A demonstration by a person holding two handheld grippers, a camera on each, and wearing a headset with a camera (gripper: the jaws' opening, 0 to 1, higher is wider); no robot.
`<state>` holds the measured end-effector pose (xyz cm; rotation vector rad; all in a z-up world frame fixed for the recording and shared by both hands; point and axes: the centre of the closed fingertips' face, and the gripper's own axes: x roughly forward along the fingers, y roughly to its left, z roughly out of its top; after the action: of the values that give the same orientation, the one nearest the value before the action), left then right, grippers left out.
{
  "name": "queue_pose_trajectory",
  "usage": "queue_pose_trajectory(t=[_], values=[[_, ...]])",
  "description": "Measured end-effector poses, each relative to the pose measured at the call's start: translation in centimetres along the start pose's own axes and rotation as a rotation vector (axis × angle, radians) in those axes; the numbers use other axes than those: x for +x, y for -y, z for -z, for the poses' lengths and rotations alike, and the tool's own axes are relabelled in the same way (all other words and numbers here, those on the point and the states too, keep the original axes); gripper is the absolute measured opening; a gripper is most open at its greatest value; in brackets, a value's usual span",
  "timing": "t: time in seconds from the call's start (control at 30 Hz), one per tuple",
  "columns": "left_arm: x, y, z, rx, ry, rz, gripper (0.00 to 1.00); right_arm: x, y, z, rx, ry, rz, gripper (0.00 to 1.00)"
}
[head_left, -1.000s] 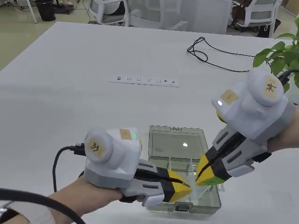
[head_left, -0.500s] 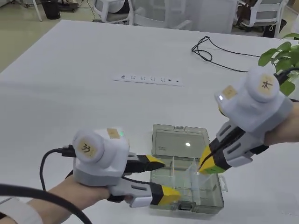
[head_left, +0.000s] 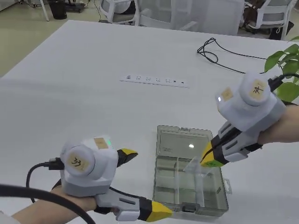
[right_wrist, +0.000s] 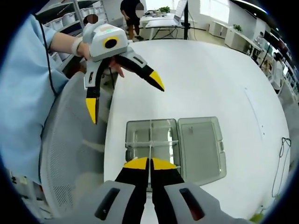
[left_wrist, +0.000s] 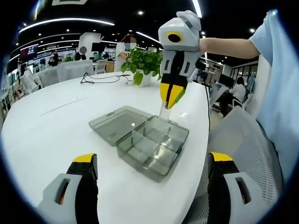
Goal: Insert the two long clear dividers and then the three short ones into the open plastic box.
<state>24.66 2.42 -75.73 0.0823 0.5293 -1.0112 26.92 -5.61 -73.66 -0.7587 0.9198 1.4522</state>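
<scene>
The clear plastic box (head_left: 205,206) lies near the table's front edge with its lid (head_left: 182,140) folded back flat. Clear dividers stand inside it. My right gripper (head_left: 209,161) is shut on a clear divider (head_left: 196,167) that hangs over the box's right half, its lower edge down in the box. In the left gripper view this right gripper (left_wrist: 170,97) stands above the box (left_wrist: 145,164). My left gripper (head_left: 145,183) is wide open, left of the box, holding nothing. The right gripper view looks down along its own shut gripper (right_wrist: 150,164) at the box (right_wrist: 127,140) and at the left gripper (right_wrist: 125,99).
A white power strip (head_left: 154,80) lies mid-table and a black cable (head_left: 219,53) loops at the far right. A green plant (head_left: 286,65) stands behind the right gripper. Office chairs (head_left: 117,9) line the far edge. The table's near edge is right beside the box.
My left gripper has opened wide and drawn back to the left, away from the box. The right gripper keeps the divider and has eased it further over the box's right side.
</scene>
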Motion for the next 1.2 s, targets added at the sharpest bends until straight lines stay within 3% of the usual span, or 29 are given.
queue_pose_trajectory(t=[0.4,1.2], values=[[-1.1,-0.6,0.8,-0.015,-0.010,-0.029,1.00,1.5,0.4,0.7,-0.002,-0.016,-0.008,0.02],[-0.8,-0.3,1.2,-0.026,-0.013,-0.021,0.97,2.3,0.4,0.8,-0.042,-0.029,-0.009,0.02]])
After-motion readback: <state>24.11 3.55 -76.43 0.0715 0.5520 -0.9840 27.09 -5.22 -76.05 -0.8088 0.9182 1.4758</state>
